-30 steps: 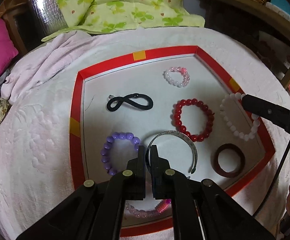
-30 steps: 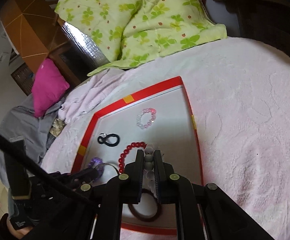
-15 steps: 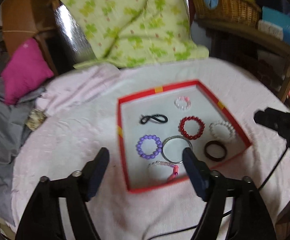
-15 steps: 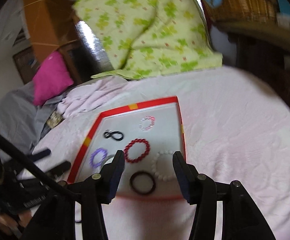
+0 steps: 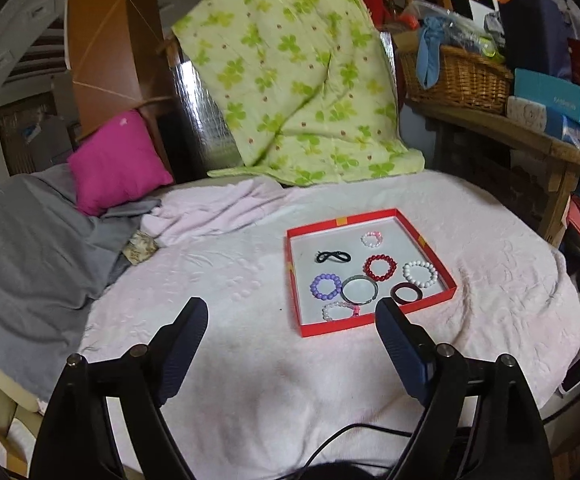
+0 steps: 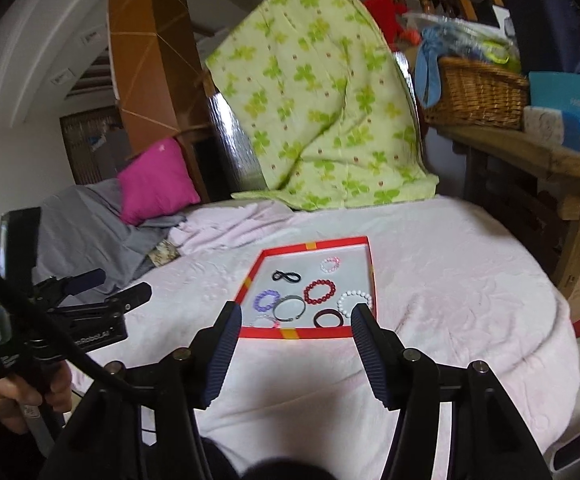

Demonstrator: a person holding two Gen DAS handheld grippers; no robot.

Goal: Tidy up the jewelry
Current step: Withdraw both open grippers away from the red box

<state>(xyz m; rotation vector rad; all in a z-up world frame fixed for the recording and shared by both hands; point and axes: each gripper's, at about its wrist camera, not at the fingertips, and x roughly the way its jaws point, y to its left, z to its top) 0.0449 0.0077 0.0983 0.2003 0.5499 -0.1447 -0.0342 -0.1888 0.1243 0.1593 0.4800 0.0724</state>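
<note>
A red-rimmed tray (image 5: pixel 372 323) lies on a pink-covered table; it also shows in the right wrist view (image 6: pixel 314 333). In it lie several bracelets: red beads (image 5: pixel 380 267), white beads (image 5: pixel 420 274), purple beads (image 5: pixel 325 286), a silver bangle (image 5: pixel 360 289), a dark brown ring (image 5: pixel 406 293), a pink-white strand (image 5: pixel 341 311), a small pink one (image 5: pixel 372 239) and a black loop (image 5: pixel 332 257). My left gripper (image 5: pixel 292 322) is open and empty, well back from the tray. My right gripper (image 6: pixel 296 324) is open and empty, in front of the tray.
A green clover blanket (image 5: pixel 294 80) hangs over a chair behind the table. A pink pillow (image 5: pixel 117 162) and grey cloth (image 5: pixel 29 248) lie at left. A wicker basket (image 5: pixel 456 76) and boxes stand on a wooden shelf at right. The left gripper's body (image 6: pixel 89 312) shows in the right view.
Both grippers opened, letting go of the silver bangle and the white bead bracelet, and pulled back and up from the tray. All jewelry now lies in the tray.
</note>
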